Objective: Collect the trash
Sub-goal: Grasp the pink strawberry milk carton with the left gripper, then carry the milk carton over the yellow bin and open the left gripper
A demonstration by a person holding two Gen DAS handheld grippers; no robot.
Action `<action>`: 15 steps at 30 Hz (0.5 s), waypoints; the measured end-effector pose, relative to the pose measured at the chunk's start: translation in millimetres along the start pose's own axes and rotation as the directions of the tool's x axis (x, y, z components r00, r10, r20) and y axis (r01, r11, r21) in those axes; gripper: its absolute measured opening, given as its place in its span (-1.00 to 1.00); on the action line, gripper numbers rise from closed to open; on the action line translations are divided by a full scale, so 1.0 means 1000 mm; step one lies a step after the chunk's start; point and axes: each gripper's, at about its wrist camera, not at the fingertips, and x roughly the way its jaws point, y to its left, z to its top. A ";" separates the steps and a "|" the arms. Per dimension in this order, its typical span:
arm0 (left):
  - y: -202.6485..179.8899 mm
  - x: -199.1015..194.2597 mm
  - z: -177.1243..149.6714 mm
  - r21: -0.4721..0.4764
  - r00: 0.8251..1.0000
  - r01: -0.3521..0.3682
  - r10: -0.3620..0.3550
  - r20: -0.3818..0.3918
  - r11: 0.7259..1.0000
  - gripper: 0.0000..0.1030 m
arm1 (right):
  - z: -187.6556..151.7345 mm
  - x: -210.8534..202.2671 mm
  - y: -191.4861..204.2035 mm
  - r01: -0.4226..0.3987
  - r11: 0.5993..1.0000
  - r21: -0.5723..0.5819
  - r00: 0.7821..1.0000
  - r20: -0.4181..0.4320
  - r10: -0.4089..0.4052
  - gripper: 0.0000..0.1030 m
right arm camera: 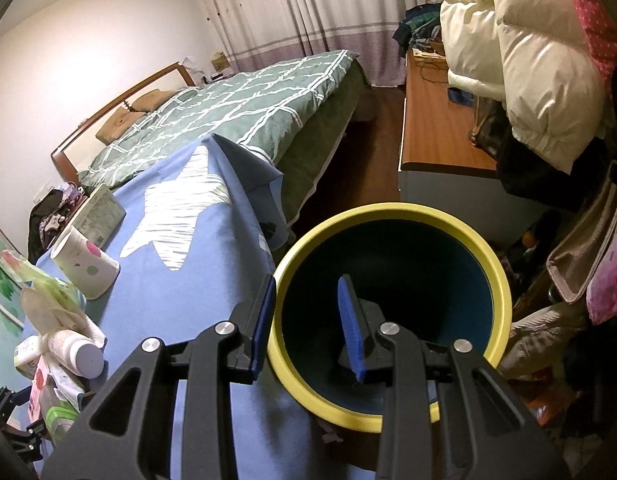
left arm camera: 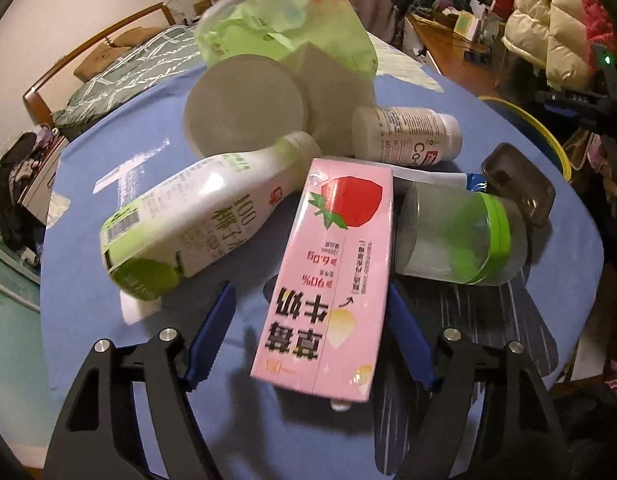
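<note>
A pink strawberry-milk carton point(left arm camera: 328, 276) lies on the blue tablecloth point(left arm camera: 108, 320), leaning on other trash. My left gripper point(left arm camera: 310, 286) is open around its near end. The right pad is at the carton's side and the left pad stands off it. Around the carton lie a white-and-green bottle point(left arm camera: 188, 216), a small white bottle point(left arm camera: 408, 136), a clear jar with a green band point(left arm camera: 456, 232), a grey cup point(left arm camera: 244, 108) and a green bag point(left arm camera: 284, 20). My right gripper point(right arm camera: 308, 292) is shut on the yellow rim of the dark bin point(right arm camera: 504, 280), one finger outside and one inside.
The bin's rim point(left arm camera: 548, 136) sits at the table's right edge. A paper cup point(right arm camera: 84, 264) and a flat box point(right arm camera: 100, 212) lie farther along the cloth. A bed point(right arm camera: 228, 112) is behind, a wooden desk point(right arm camera: 436, 132) beside it, and padded coats point(right arm camera: 528, 60) hang on the right.
</note>
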 end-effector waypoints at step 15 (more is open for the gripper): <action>0.000 -0.021 -0.011 -0.055 0.999 -0.028 0.030 0.038 0.998 -0.02 | -0.006 -0.009 0.003 -0.031 0.999 -0.015 1.000 0.000 0.031 -0.40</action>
